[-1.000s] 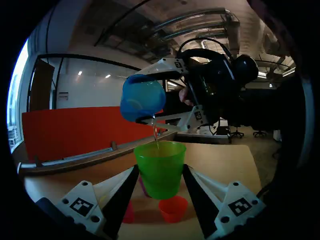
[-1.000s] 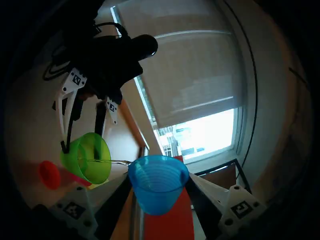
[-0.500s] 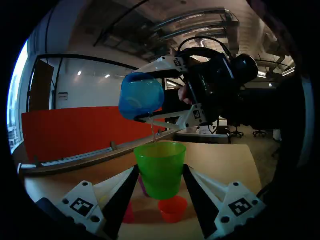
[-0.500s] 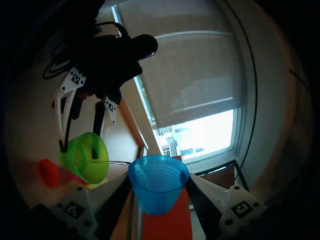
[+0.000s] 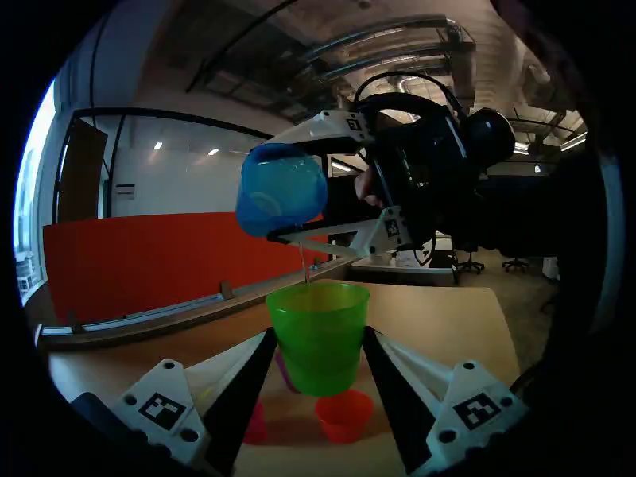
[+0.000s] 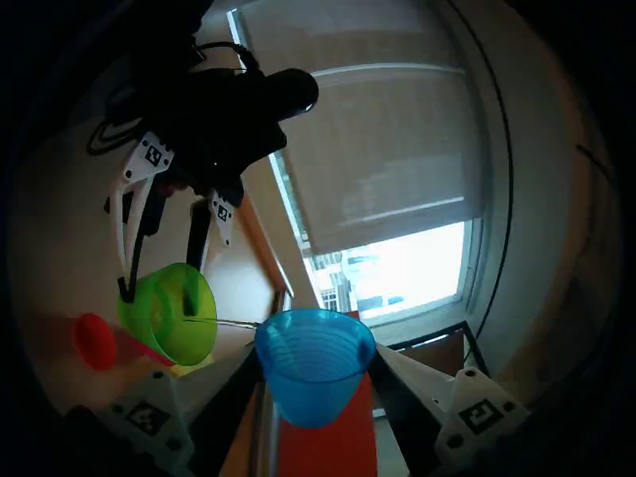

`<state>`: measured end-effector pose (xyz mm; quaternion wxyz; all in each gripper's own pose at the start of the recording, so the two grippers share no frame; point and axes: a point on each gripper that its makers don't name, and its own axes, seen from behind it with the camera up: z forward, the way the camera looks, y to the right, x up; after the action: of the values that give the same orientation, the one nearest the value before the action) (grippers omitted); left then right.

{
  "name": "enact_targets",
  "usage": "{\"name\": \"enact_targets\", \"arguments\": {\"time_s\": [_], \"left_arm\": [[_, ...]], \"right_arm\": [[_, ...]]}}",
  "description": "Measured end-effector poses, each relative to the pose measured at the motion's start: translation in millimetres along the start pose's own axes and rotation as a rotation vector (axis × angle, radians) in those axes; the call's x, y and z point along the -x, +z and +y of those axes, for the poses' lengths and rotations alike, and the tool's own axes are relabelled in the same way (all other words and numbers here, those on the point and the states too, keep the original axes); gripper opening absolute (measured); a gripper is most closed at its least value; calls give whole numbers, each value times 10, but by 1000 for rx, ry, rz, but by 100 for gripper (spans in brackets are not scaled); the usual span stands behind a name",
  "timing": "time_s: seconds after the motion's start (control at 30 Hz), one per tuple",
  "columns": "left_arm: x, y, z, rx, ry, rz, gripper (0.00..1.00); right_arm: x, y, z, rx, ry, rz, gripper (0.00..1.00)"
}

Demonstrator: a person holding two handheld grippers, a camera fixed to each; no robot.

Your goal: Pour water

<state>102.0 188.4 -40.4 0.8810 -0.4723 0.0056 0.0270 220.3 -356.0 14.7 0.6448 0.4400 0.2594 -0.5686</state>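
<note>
In the left gripper view, my left gripper [image 5: 318, 350] is shut on a green cup [image 5: 318, 335], held upright above the table. Above it, the right gripper [image 5: 298, 191] holds a blue cup [image 5: 280, 191] tipped over, and a thin stream of water [image 5: 304, 264] falls from its rim into the green cup. In the right gripper view, my right gripper [image 6: 314, 378] is shut on the blue cup [image 6: 313, 374]; a thin stream of water [image 6: 230, 322] runs from it to the green cup [image 6: 168, 313], which the left gripper [image 6: 159, 290] holds.
An orange cup [image 5: 343, 415] and a pink cup [image 5: 256, 423] stand on the wooden table [image 5: 445, 318] under the green cup. A red partition [image 5: 143, 258] runs along the table's far edge. The right gripper view shows a window with a blind [image 6: 381, 199].
The blue cup has tipped slightly further and shifted a little left. The stream has thinned. The green cup has stayed almost still.
</note>
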Motion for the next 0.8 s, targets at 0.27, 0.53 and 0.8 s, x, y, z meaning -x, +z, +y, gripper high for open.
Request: {"name": "enact_targets", "arguments": {"time_s": [0.27, 0.53, 0.8], "left_arm": [[-6, -1, 4, -1, 2, 2, 79], [-21, -13, 2, -2, 3, 4, 79], [-22, -16, 8, -2, 3, 4, 79]], "right_arm": [[-37, 1, -1, -3, -15, 1, 90], [-92, -1, 12, -1, -31, 5, 90], [-133, -9, 23, 1, -37, 10, 91]]}}
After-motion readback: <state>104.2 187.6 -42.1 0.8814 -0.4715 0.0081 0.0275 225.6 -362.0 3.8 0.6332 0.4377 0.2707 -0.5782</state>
